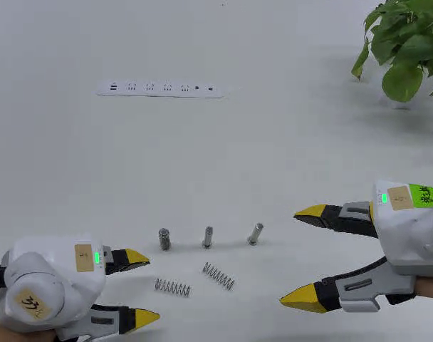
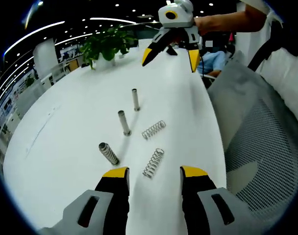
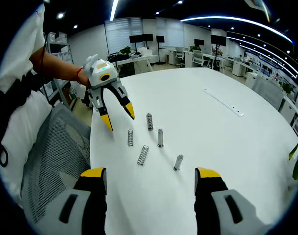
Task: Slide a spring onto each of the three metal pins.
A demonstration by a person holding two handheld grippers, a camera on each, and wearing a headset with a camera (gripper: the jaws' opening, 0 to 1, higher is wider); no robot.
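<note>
White table (image 1: 273,157), leafy plant (image 1: 405,43) at its far right, power strip (image 1: 159,89) flat toward the far side. Left gripper (image 1: 152,288) near left, right gripper (image 1: 289,256) near right: jaws of both spread wide, empty, tips pointing inward toward the work. Between them three metal pins stand in a row: left pin (image 1: 164,239) wears a fitted spring (image 2: 108,152), middle pin (image 1: 208,237) and right pin (image 1: 255,234) bare; first loose spring (image 1: 172,287) and second loose spring (image 1: 218,276) lie flat on the table just in front of the row, apart from each other and from the pins.
</note>
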